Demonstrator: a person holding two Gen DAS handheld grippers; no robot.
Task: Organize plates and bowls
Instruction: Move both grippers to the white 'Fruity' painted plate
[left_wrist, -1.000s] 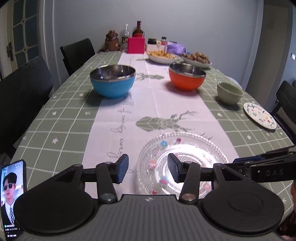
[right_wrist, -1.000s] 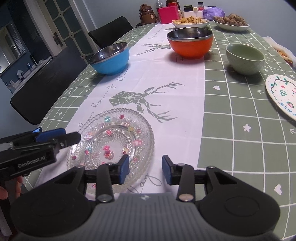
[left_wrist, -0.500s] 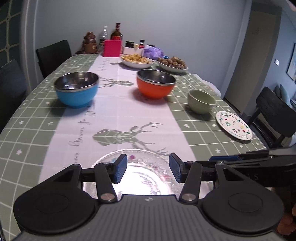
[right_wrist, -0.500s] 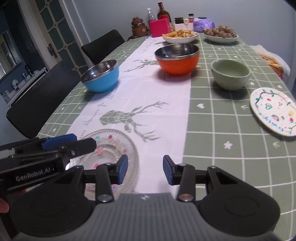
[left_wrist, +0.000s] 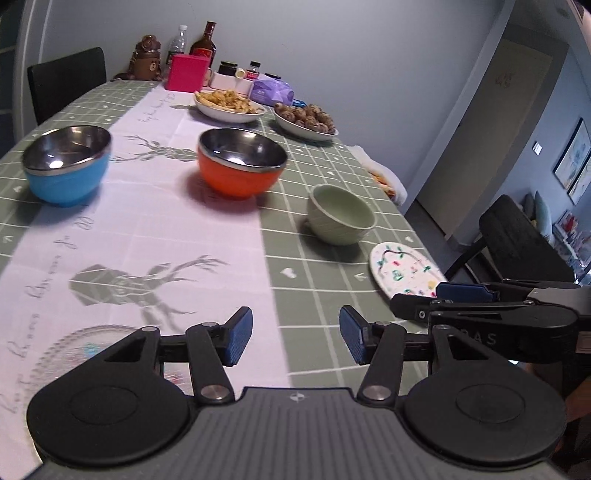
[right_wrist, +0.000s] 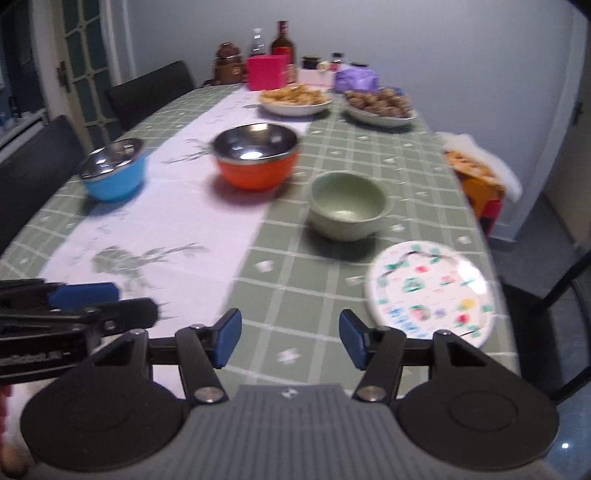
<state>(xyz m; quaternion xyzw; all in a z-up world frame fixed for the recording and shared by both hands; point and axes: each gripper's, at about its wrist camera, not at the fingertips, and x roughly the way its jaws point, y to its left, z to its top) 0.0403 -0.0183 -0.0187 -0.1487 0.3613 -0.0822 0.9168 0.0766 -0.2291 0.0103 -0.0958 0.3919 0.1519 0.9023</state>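
While your left claw (left_wrist: 295, 338) and right claw (right_wrist: 290, 341) hang spread and empty, the blue bowl (left_wrist: 66, 168), orange bowl (left_wrist: 240, 164) and green bowl (left_wrist: 340, 214) sit empty on the checked surface (left_wrist: 325, 266), the painted plate (right_wrist: 430, 291) beside the green bowl.

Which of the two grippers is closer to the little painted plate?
The right gripper. The painted plate lies just ahead of it, to its right, beside one fingertip. The left gripper sits farther left, over the cloth, with the right gripper between it and the plate.

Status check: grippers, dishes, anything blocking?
Left gripper and right gripper open, empty. Painted plate ahead of right gripper. Green bowl beyond; nothing between.
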